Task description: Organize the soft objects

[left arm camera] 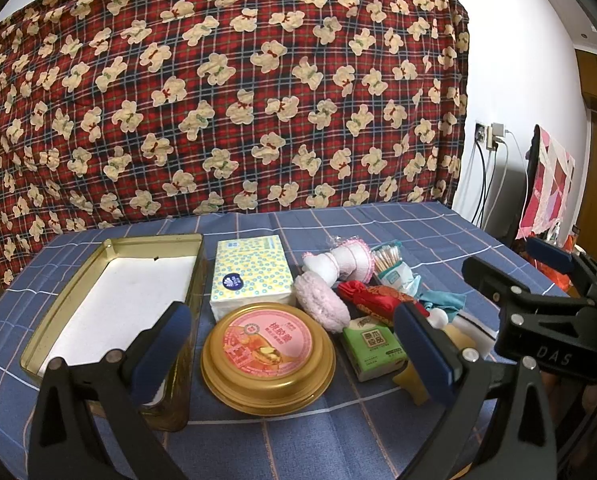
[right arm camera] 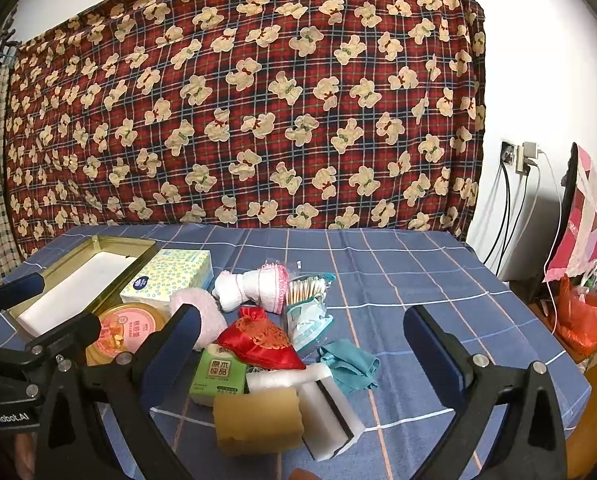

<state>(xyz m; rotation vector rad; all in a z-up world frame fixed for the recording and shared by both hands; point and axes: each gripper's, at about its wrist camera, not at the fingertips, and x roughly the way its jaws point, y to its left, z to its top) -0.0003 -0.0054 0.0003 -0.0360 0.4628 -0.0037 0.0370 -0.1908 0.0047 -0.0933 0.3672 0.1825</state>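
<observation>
Your left claw (left arm camera: 294,354) is wide apart and holds nothing; between its blue pads you see the round gold tin (left arm camera: 267,356) with a pink label, which lies on the counter (left arm camera: 378,220) under the blue checked cloth. Your right claw (right arm camera: 302,354) is also wide apart and empty, and it hangs above the pile of soft things.

To the left stands the open gold metal box (left arm camera: 114,300), with a white lining inside. Just beside it, on its right, is the yellow dotted tissue pack (left arm camera: 251,272), and the round tin lies in front of that pack.

The soft things are gathered together near the middle of the counter. The pink fluffy puff (right arm camera: 202,316) touches the tissue pack and the tin. Behind it lies the white rolled cloth with pink trim (right arm camera: 254,286), and next to that a bag of cotton swabs (right arm camera: 306,290). The red satin pouch (right arm camera: 262,342) lies on top of the green tissue packet (right arm camera: 218,376). Closest to your right claw are the tan sponge (right arm camera: 258,424) and the white sponge with a dark layer (right arm camera: 326,412), touching each other. The teal cloth (right arm camera: 350,364) is crumpled just to the right of them.

A red plaid blanket with bears (right arm camera: 238,100) hangs behind the counter.
</observation>
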